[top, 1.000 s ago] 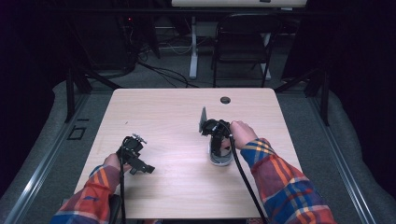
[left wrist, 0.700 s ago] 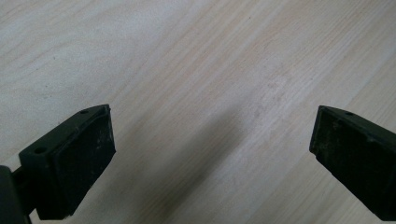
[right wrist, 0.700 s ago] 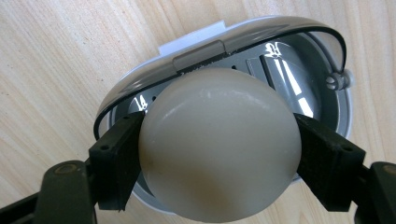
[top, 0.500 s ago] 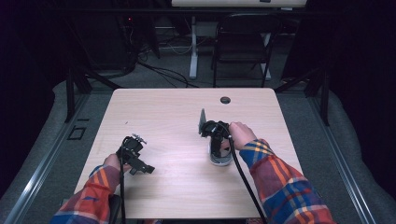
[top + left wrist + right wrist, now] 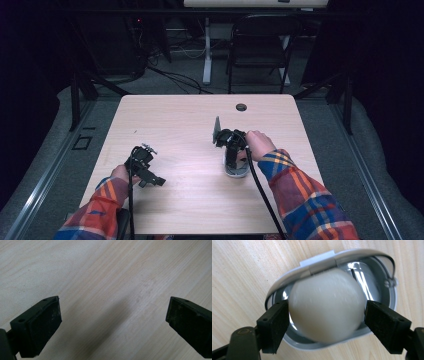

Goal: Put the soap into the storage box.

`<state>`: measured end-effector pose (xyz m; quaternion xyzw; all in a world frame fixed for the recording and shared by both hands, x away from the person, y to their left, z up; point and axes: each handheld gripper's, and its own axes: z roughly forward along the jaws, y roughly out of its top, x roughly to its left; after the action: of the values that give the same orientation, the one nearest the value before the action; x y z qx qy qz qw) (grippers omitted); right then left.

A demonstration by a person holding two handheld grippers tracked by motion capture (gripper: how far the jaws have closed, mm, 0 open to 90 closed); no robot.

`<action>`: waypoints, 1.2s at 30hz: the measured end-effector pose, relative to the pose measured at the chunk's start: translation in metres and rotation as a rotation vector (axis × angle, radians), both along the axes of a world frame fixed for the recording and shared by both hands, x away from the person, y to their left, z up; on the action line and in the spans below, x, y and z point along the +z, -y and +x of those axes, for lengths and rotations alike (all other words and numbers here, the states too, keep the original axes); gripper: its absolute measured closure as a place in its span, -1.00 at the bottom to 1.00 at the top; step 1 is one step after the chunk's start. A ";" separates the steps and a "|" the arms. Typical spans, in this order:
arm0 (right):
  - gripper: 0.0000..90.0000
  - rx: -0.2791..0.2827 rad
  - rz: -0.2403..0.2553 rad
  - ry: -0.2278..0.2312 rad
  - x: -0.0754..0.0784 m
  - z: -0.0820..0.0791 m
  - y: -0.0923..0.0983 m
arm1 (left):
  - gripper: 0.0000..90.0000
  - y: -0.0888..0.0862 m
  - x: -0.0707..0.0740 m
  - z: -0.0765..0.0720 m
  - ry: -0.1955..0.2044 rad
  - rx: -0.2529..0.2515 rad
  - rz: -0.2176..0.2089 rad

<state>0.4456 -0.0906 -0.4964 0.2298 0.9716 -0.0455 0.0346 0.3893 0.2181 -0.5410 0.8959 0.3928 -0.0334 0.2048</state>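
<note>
A white egg (image 5: 327, 307) lies in a shallow white and grey oval holder (image 5: 362, 255) on the light wooden table (image 5: 190, 120). My right gripper (image 5: 326, 313) points down over it, with one black jaw against each side of the egg, shut on it. The egg looks slightly blurred. From above, the right gripper (image 5: 231, 150) stands over the holder (image 5: 236, 171) right of the table's middle. My left gripper (image 5: 152, 179) sits low near the front left, open over bare wood (image 5: 113, 315) with nothing between its pads.
A small black round cap (image 5: 241, 107) is set into the table near its far edge. A black folding chair (image 5: 260, 45) and floor cables (image 5: 175, 80) lie beyond the table. Dark frame legs stand at both sides.
</note>
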 end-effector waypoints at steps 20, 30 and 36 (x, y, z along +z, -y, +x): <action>-0.85 -0.055 0.138 0.103 0.048 -0.016 0.038 | -1.00 0.000 0.000 0.000 -0.002 0.001 0.001; -0.99 -0.099 0.172 0.165 0.066 -0.029 0.066 | -1.00 0.001 0.000 0.000 -0.001 0.001 0.003; -1.00 -0.110 0.179 0.178 0.071 -0.040 0.081 | -1.00 0.001 0.000 0.000 -0.002 0.002 0.004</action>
<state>0.4056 -0.1719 -0.4255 0.2880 0.9508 0.0602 0.0975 0.3890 0.2175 -0.5408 0.8959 0.3938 -0.0333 0.2028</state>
